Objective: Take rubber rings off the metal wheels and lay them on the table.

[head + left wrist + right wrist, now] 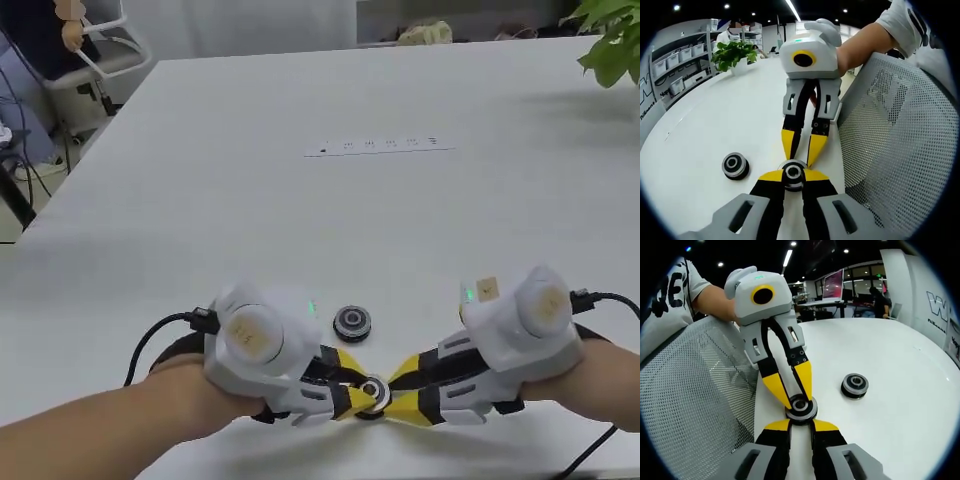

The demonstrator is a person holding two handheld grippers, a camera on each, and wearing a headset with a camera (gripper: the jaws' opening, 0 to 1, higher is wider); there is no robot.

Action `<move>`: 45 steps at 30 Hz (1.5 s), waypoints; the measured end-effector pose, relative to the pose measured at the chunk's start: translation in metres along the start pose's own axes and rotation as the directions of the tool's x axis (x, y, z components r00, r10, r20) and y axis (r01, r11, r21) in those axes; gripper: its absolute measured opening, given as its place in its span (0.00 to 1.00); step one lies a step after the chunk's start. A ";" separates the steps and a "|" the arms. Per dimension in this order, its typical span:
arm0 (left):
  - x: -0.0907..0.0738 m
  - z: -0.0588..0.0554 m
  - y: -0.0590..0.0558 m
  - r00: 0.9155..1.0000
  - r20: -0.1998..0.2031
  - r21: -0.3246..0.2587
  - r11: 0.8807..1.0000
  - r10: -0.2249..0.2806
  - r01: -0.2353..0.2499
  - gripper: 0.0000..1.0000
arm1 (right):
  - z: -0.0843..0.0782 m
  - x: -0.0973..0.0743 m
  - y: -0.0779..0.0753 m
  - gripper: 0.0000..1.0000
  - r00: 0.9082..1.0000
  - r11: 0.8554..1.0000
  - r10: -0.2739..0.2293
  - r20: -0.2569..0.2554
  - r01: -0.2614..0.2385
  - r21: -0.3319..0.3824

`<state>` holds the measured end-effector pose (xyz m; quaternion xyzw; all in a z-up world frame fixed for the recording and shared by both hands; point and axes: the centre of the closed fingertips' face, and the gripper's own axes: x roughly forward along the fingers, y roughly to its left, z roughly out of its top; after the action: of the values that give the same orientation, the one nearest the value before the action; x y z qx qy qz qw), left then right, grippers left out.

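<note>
Two hand-held grippers meet tip to tip at the near edge of a white table (300, 220), both clenched on one small metal wheel (372, 391). The left gripper (795, 392) comes in from the person's left, and its yellow-tipped jaws pinch the wheel on opposite sides of the rim. The right gripper (802, 150) comes in from the opposite side, jaws nearly together and pressed on the same wheel. Whether it grips the rubber or the metal cannot be told.

The wheel is held just above the tabletop or on it; the pictures do not settle which. It has a bright metal hub and a dark outer band, which looks like the rubber ring. A second wheel (352, 322) lies flat on the table just beyond the grippers, untouched, its dark rubber ring (855, 395) in place.

The wheel is likely rigid and dense for its size, with smooth metal that may slip under hard jaws. The ring is probably soft, stretchy and grippy, seated snugly in a groove. The sensible hold seems to be one gripper on the metal body and the other pinching the ring's outer edge to roll it off sideways.

A mesh chair back (900, 140) stands behind the grippers.
</note>
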<state>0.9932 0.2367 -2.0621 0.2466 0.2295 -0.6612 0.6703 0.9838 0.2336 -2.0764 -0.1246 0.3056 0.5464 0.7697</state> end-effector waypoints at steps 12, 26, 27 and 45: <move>0.000 0.000 0.000 1.000 -0.001 -0.004 1.000 0.003 -0.003 0.08 | -0.003 -0.001 -0.004 0.01 1.000 1.000 -0.009 -0.008 0.009 0.025; 0.001 0.000 0.001 1.000 -0.002 -0.001 1.000 0.005 -0.005 0.08 | -0.002 -0.003 -0.006 0.00 1.000 0.996 -0.021 -0.009 0.021 0.087; 0.001 0.000 0.001 1.000 -0.002 -0.001 1.000 0.005 -0.005 0.08 | -0.002 -0.004 -0.007 0.00 1.000 0.994 -0.021 -0.005 0.021 0.103; 0.000 0.000 0.000 1.000 -0.006 -0.002 1.000 0.009 -0.009 0.08 | 0.003 -0.007 -0.009 0.00 0.999 0.972 -0.030 0.040 0.020 0.233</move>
<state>0.9931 0.2364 -2.0621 0.2490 0.2309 -0.6571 0.6730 0.9918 0.2260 -2.0710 -0.0257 0.3490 0.4999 0.7922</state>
